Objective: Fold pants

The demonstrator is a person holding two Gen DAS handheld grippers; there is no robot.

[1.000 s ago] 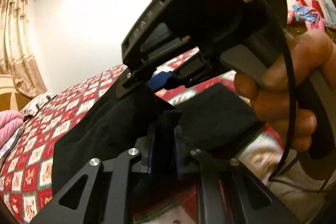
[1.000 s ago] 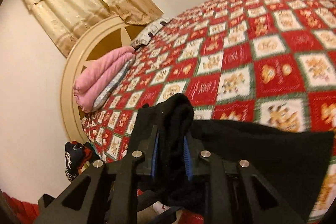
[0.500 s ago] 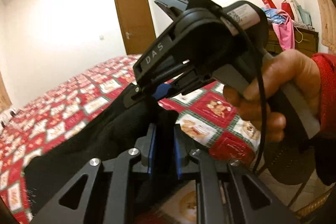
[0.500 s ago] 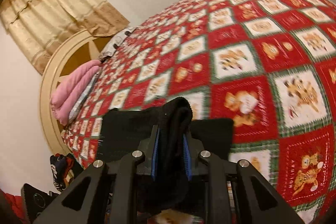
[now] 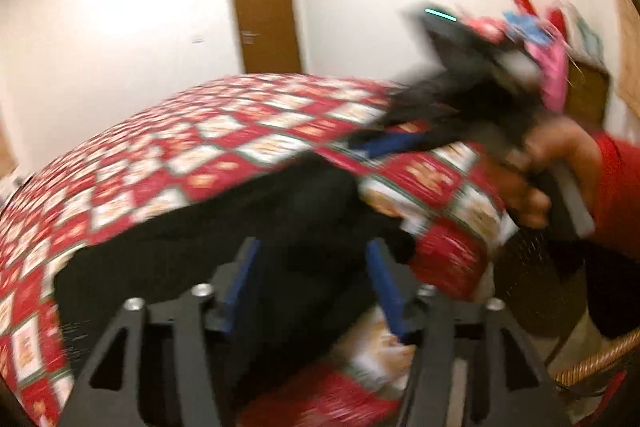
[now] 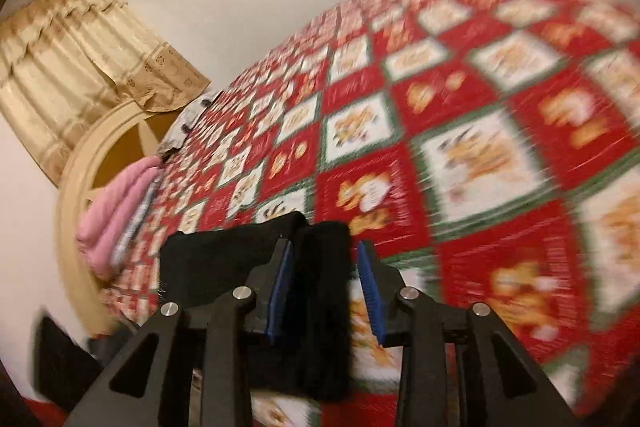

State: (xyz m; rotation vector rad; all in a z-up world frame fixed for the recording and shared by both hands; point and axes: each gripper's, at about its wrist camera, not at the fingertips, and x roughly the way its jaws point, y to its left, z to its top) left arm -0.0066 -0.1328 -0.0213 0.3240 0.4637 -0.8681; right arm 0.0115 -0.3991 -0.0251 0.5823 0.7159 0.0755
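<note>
Letting go is what both grippers have just done. A moment ago each one pinched a bunch of the black pants tight. Now the left gripper (image 5: pixel 316 287) has its blue pads (image 5: pixel 240 287) spread wide, and they do not press on the cloth any more. The pants (image 5: pixel 200 239) lie under it on the red and white blanket (image 5: pixel 192 147), with some dark cloth in the gap between the pads, loose.

The right gripper (image 6: pixel 326 287) has been opening too, but not as far. A folded edge of the pants (image 6: pixel 316 267) sits between its pads. The cloth lies up against the left pad, and the blanket shows through beside the right pad, so it looks like no squeeze is left there.

From the left camera you can see the other gripper (image 5: pixel 460 99) up and to the right, over the blanket, held by a hand (image 5: pixel 536 179) with a red sleeve (image 5: pixel 616 183). It is very blurry, so its pads are hard to make out from that side.

What does this mean for the job? It looks like one fold has just been laid down near the edge of the bed, and the pants are now resting on the blanket by themselves. The fold may need a pat flat, or one more fold over. The cloth is soft and floppy, so it could slide or spring open if a pad drags on it while pulling away.
</note>
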